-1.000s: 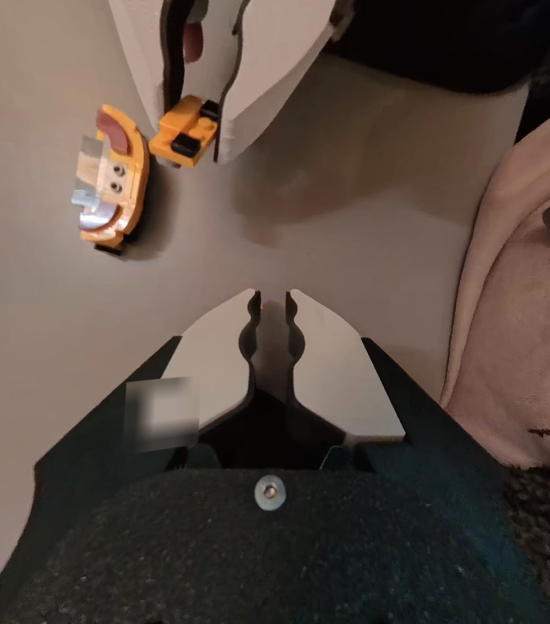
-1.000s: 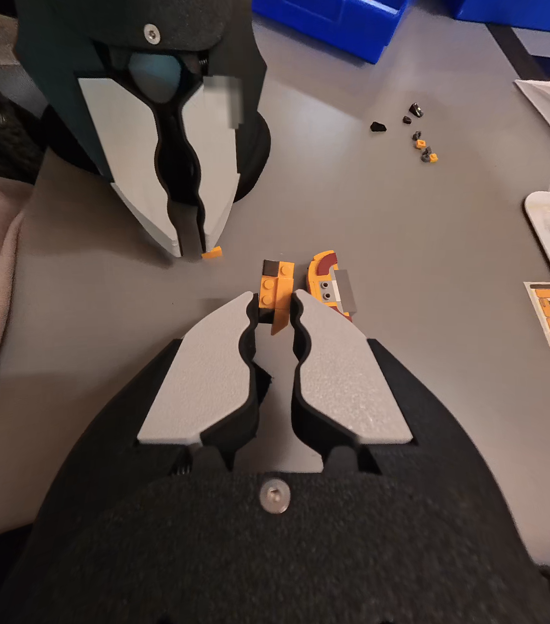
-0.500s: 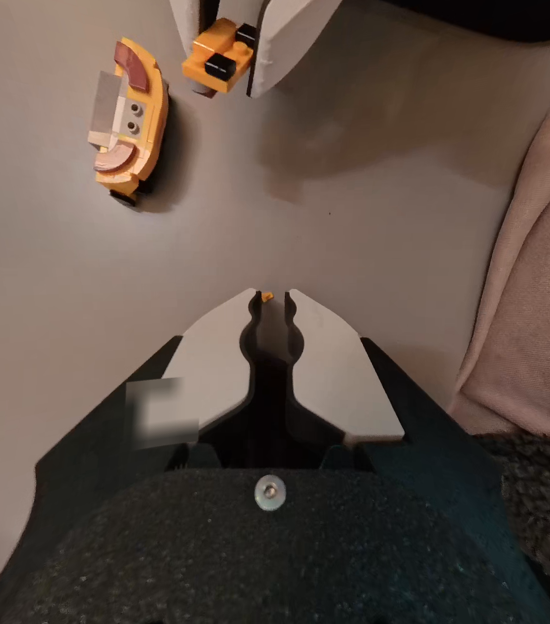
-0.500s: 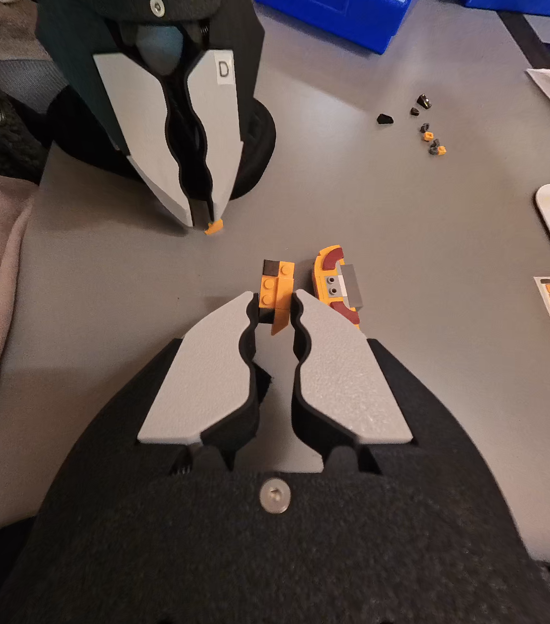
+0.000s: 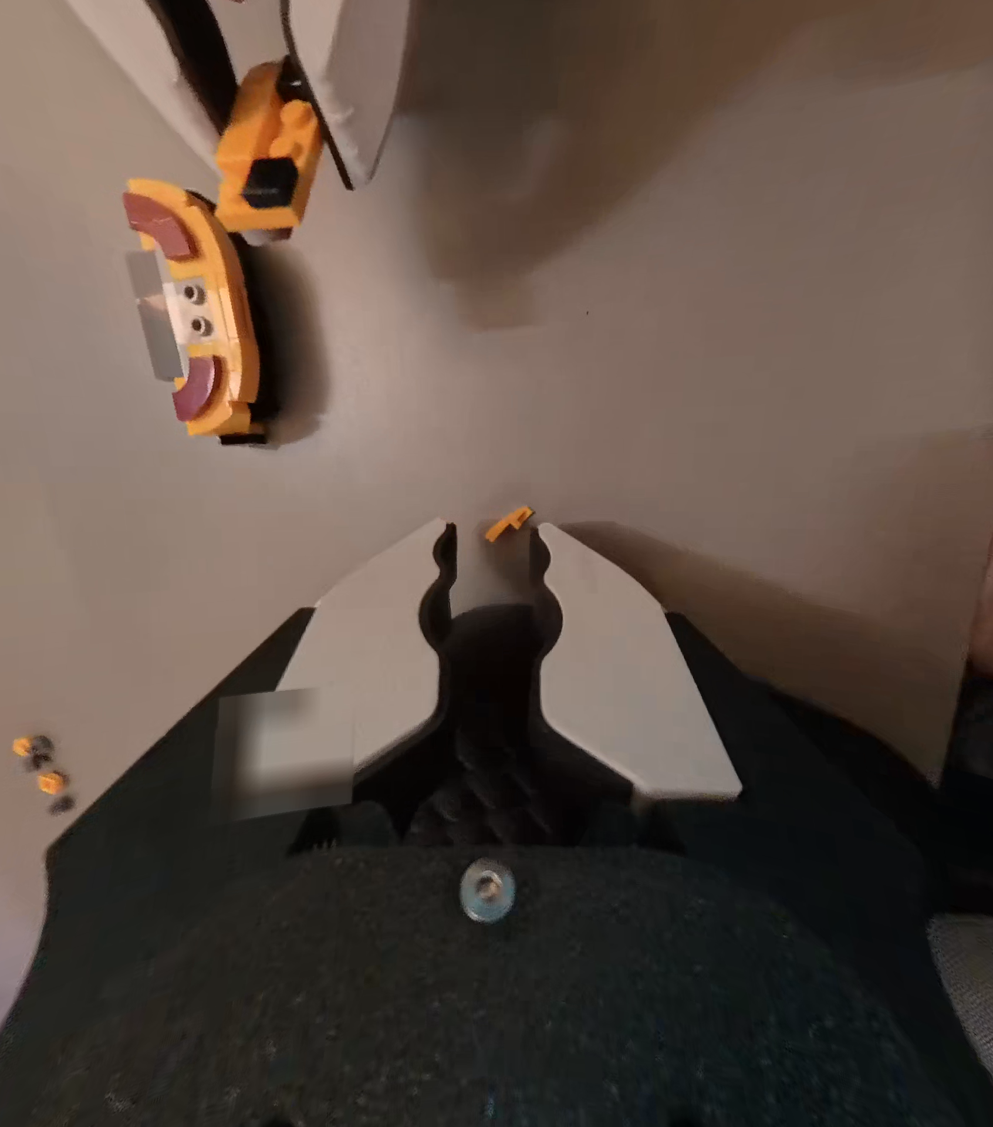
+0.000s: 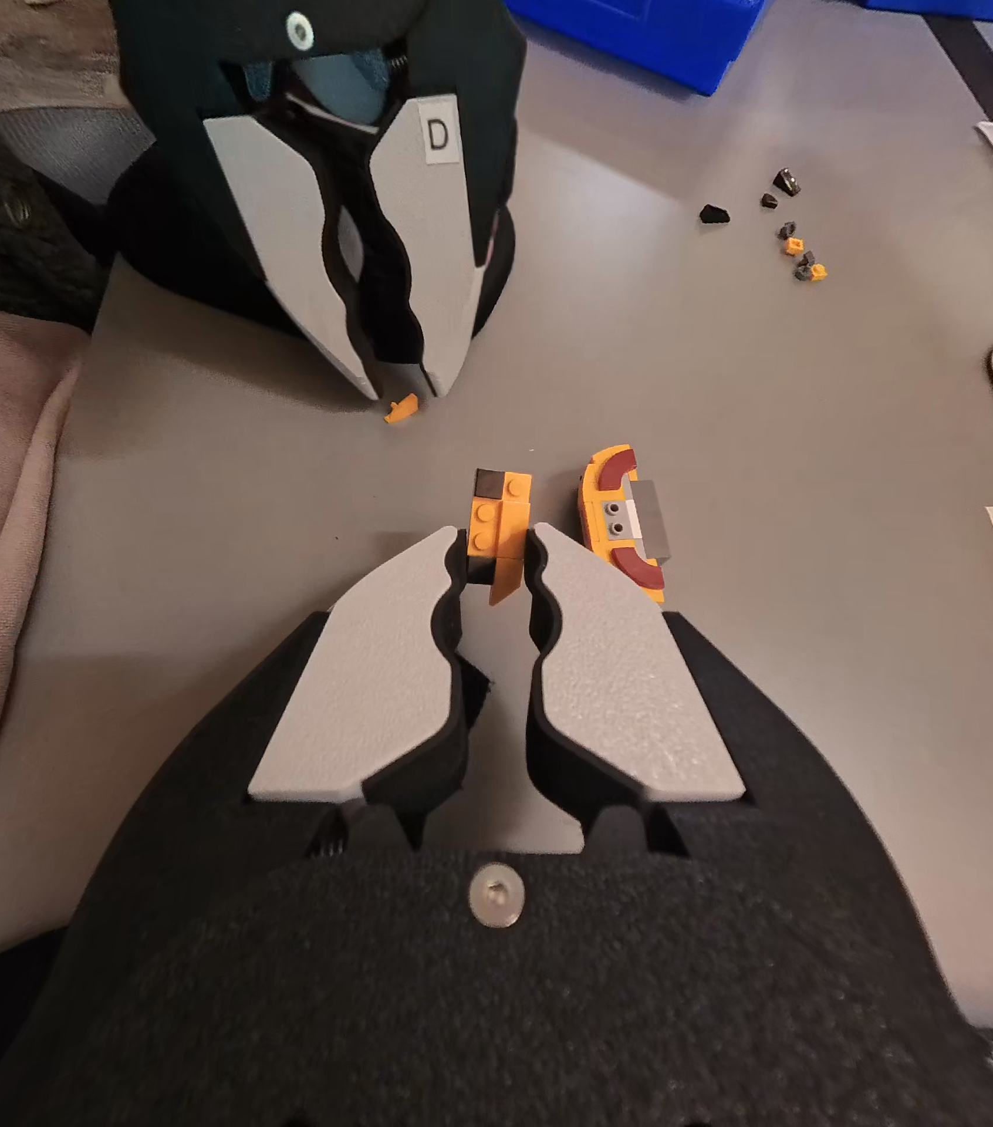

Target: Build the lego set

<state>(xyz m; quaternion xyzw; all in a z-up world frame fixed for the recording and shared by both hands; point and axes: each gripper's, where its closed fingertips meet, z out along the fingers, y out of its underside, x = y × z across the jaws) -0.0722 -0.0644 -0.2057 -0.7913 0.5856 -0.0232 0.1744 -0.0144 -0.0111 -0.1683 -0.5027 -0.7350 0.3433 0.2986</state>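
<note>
Lego set point(image 6: 497, 524) only partly built: small orange-black subassembly clamped in right gripper point(image 6: 495, 536), curved orange-maroon section point(image 6: 622, 524) on the table just at its 3 o'clock, unattached; left gripper point(image 5: 493, 533) parted, empty, tiny orange piece point(image 5: 509, 522) lying at its tips; loose bits point(image 6: 799, 244) at 1 o'clock remain.

curved assy point(image 6: 622, 524) right of held assy point(image 6: 499, 524)
</note>
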